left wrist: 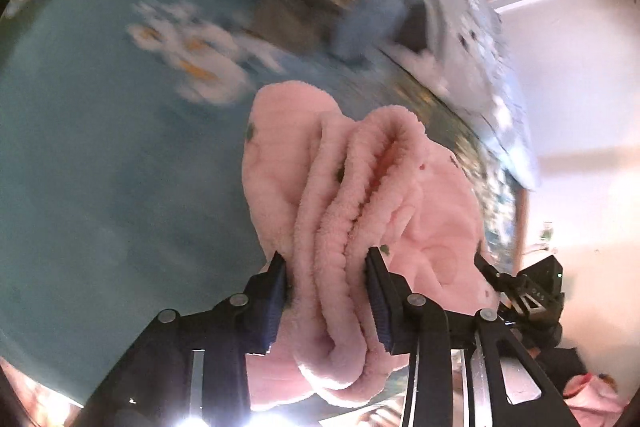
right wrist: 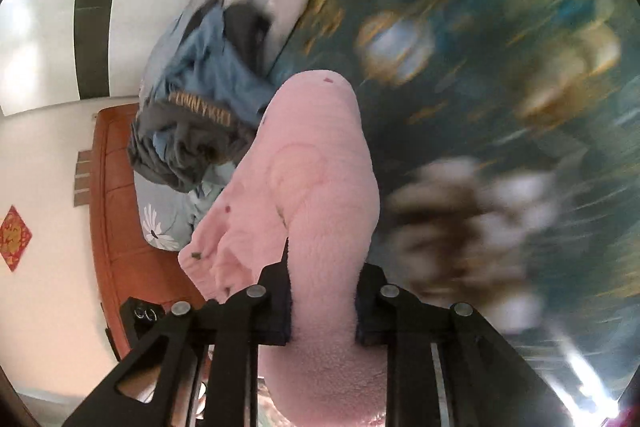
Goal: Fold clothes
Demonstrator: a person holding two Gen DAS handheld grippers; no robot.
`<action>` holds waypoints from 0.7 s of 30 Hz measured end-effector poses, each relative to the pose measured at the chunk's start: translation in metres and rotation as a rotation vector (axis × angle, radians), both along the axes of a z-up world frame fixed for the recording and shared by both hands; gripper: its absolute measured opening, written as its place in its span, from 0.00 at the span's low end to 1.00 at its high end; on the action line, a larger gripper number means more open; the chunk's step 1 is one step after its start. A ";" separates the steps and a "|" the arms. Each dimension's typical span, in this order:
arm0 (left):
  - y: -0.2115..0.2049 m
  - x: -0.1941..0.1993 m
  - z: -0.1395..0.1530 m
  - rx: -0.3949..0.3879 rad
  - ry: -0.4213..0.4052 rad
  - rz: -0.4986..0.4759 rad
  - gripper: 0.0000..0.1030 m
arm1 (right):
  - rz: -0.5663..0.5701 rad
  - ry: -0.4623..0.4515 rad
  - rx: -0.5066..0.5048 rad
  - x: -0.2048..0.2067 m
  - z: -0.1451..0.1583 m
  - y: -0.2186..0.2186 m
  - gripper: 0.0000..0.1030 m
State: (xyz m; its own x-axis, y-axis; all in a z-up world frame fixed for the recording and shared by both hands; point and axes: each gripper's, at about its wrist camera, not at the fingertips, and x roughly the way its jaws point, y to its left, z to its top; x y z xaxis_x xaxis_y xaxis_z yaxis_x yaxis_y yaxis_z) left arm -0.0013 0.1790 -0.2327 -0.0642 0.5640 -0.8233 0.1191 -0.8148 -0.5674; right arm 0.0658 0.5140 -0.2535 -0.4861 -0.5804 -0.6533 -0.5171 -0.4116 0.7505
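Bedding (right wrist: 500, 75) beyond both tongs blurred, pattern hard to read. Left tongs (left wrist: 326, 275) clamped on bunched folds of fleecy pink garment (left wrist: 360, 187); right tongs (right wrist: 322, 291) clamped on one thick fold.

Left gripper (left wrist: 326, 259): angled steeply downward, jaws partly closed, both pads pressing a bunched pink garment (left wrist: 360, 195) gathered in several folds between them. Right gripper (right wrist: 322, 275): angled downward, jaws set narrower, clamped on a single thick fold of the same garment. Both black finger linkages are fully visible.
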 end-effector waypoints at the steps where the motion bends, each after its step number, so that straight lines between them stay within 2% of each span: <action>1: 0.031 0.006 -0.004 0.011 -0.017 -0.016 0.38 | 0.012 -0.004 0.028 0.013 0.006 0.025 0.22; 5: 0.147 0.025 -0.022 0.060 -0.082 -0.082 0.38 | 0.021 -0.043 0.127 0.061 0.026 0.129 0.22; 11: 0.303 0.029 -0.020 0.123 -0.071 -0.234 0.38 | -0.039 -0.067 0.218 0.121 0.037 0.266 0.22; 12: 0.320 0.034 -0.019 0.122 -0.069 -0.343 0.38 | -0.049 -0.064 0.229 0.130 0.038 0.285 0.22; 13: 0.334 0.037 -0.020 0.126 -0.068 -0.380 0.38 | -0.059 -0.055 0.238 0.135 0.037 0.297 0.22; 18: 0.388 0.052 -0.036 0.090 -0.058 -0.496 0.37 | -0.107 -0.018 0.276 0.163 0.029 0.353 0.22; 21: 0.400 0.059 -0.054 0.049 -0.088 -0.513 0.37 | -0.112 -0.059 0.271 0.173 0.006 0.368 0.22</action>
State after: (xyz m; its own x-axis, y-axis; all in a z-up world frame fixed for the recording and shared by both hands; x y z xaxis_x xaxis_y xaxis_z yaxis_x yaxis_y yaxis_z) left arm 0.0582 0.5793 -0.2863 0.2988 0.5428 -0.7849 -0.2398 -0.7534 -0.6123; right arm 0.2384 0.8816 -0.2475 -0.4941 -0.3263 -0.8058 -0.6097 -0.5307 0.5888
